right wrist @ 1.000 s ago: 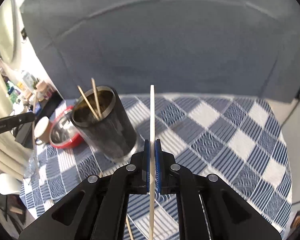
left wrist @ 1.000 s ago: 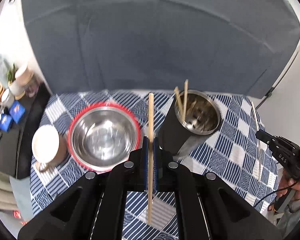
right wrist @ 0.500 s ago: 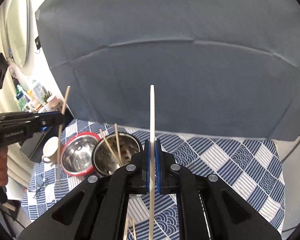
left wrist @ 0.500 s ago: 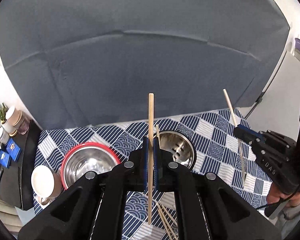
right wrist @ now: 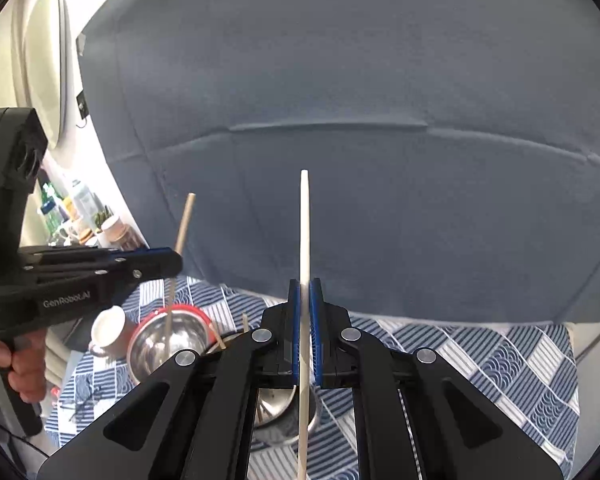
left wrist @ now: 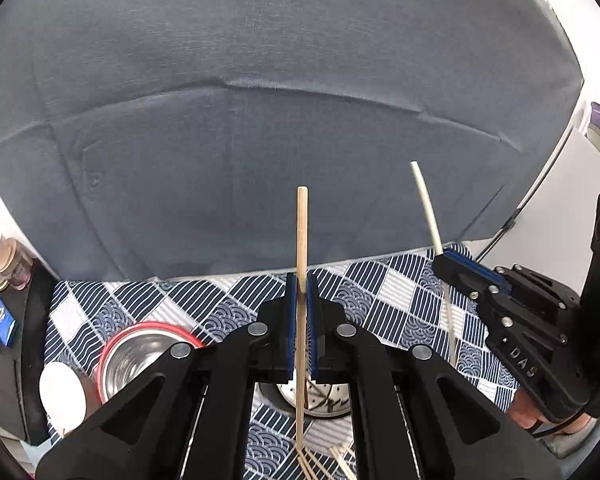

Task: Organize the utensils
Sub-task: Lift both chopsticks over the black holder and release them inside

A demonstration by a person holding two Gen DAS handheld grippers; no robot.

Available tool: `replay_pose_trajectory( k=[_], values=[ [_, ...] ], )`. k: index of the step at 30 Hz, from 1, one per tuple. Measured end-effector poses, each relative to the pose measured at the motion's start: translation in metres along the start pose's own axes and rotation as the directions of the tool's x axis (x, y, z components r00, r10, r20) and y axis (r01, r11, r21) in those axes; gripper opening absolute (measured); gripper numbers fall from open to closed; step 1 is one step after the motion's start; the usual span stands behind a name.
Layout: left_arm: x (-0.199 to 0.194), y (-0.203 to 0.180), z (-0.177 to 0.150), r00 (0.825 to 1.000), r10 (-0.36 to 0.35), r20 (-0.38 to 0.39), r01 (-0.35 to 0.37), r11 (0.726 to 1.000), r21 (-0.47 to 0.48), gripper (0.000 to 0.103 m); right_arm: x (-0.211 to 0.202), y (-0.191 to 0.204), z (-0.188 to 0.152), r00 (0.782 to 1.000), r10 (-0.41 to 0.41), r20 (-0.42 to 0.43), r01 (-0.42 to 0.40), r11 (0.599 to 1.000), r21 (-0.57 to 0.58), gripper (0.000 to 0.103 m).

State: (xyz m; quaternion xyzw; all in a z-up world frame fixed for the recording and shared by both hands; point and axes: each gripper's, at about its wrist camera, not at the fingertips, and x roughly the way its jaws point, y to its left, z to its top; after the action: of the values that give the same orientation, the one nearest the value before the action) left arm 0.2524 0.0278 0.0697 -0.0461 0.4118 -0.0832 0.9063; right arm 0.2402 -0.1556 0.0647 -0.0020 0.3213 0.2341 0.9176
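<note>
Two gripper-clamped chopsticks above steel holder.

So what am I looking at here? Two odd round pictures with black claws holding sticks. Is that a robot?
No robot: a person holds a black two-finger tool in each hand, and each tool has a wide-angle camera looking along its fingers, hence the round pictures. One picture is from the left gripper, shut on a wooden chopstick. The other is from the right gripper, shut on a pale chopstick. Each camera also catches the other tool at its edge, with the hand gripping it. Below is a table under a blue-and-white patterned cloth, with a red-rimmed steel bowl, a white cup, a metal holder and loose chopsticks.
</note>
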Motion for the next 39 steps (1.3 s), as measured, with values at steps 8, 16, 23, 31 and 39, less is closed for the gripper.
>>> replay_pose_trajectory(
  k=[8, 16, 23, 31, 39],
  values=[
    [0.018, 0.009, 0.014, 0.995, -0.065, 0.069, 0.067, 0.997, -0.027, 0.005, 0.027, 0.004, 0.004, 0.996, 0.056, 0.064, -0.056, 0.998, 0.008, 0.005],
    [0.035, 0.01, 0.007, 0.993, -0.104, 0.063, 0.103, 0.994, 0.019, 0.005, 0.047, 0.007, 0.002, 0.988, 0.11, 0.105, -0.113, 0.993, 0.02, 0.005],
    [0.045, 0.02, -0.007, 0.991, -0.117, 0.07, 0.116, 0.993, 0.014, 0.005, 0.065, 0.007, -0.017, 0.983, 0.133, 0.125, -0.14, 0.989, 0.046, 0.005],
    [0.05, 0.032, -0.032, 0.988, -0.131, 0.075, 0.133, 0.991, -0.015, 0.005, 0.077, 0.002, -0.049, 0.986, 0.138, 0.098, -0.147, 0.985, 0.091, 0.005],
    [0.045, 0.027, -0.055, 0.988, -0.14, 0.061, 0.14, 0.99, 0.005, 0.005, 0.071, 0.006, -0.073, 0.992, 0.117, 0.051, -0.12, 0.991, 0.064, 0.005]
  ],
)
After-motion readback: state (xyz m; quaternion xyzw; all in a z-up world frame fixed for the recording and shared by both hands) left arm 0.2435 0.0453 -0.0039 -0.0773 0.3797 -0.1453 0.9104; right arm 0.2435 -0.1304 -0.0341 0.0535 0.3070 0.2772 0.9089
